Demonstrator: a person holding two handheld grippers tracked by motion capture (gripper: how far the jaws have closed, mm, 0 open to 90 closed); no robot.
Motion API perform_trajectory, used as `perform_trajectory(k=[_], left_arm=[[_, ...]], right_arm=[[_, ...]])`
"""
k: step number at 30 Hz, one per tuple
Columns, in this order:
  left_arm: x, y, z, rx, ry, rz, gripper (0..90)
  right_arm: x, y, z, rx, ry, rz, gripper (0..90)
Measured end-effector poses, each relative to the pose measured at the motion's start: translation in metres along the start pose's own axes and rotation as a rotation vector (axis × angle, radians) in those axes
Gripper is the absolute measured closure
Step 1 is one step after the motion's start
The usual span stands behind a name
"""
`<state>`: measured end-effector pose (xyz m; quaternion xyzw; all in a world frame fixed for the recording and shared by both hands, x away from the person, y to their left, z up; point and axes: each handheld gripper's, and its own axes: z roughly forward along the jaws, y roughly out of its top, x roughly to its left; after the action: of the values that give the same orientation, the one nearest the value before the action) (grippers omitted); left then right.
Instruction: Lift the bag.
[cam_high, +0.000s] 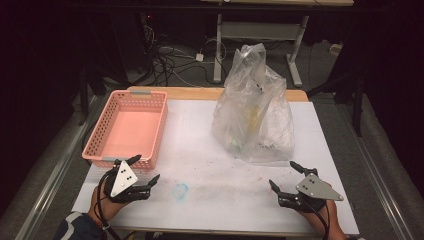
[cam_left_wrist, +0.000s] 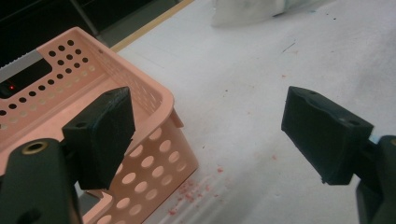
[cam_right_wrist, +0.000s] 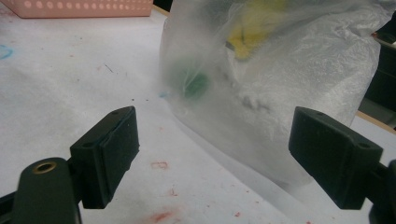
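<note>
A clear plastic bag stands upright at the middle right of the white table top; yellow and green things show dimly inside it. A pink perforated basket sits at the left, with nothing in it. My left gripper hovers open just in front of the basket's near right corner. Near the front right, my right gripper is open too, a short way in front of the bag, jaws wide apart and holding nothing.
A blue scribble marks the table between the grippers, with red and dark specks around it. Beyond the far wooden edge are cables and the legs of another desk on a dark floor.
</note>
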<state>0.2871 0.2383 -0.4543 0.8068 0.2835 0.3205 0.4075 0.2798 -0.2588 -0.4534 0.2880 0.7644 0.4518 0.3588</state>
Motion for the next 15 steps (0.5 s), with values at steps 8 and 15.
perform_trajectory(k=[8,15], left_arm=[[-0.0006,0.0009,0.0002,-0.005,0.004,0.008,17.3],[-0.0002,0.0015,0.001,-0.008,0.001,0.01,17.3]], right_arm=[[-0.0013,0.0,-0.0013,-0.005,-0.003,-0.003,16.3],[-0.0011,0.0003,-0.0006,-0.003,-0.002,-0.004,16.3]])
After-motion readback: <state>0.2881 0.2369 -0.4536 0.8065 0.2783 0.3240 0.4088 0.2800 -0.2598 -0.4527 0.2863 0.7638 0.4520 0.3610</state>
